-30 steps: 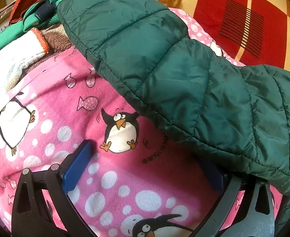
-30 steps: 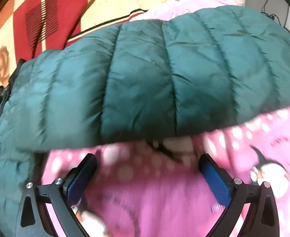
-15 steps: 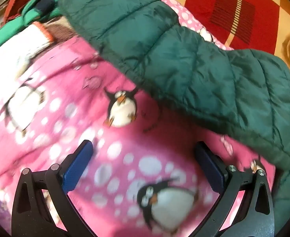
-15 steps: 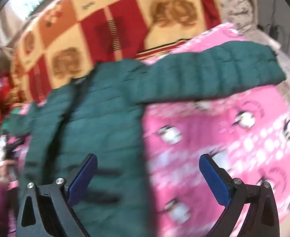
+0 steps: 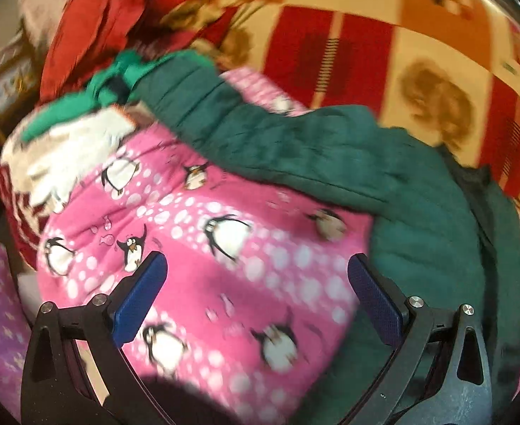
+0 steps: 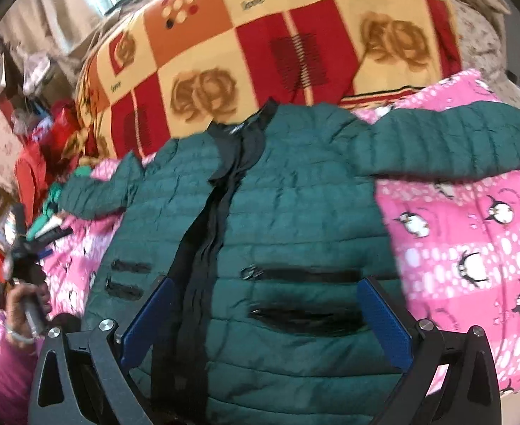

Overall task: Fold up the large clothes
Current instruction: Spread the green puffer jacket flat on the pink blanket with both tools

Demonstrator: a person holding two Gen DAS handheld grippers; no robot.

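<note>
My green jacket [image 6: 288,219] lies spread front-up on the pink penguin blanket [image 6: 472,248]; both grippers [image 5: 256,297] [image 6: 263,318] hover, fingers apart, empty. I'd pinch one sleeve cuff [image 6: 500,134] (puffy, slippery) and fold it inward.

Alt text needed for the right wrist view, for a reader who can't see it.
A dark green quilted puffer jacket lies front-up and spread flat, both sleeves out, on a pink penguin-print blanket. The right tongs hover open and empty above its lower front. Behind lies a red, orange and cream checked blanket.
</note>
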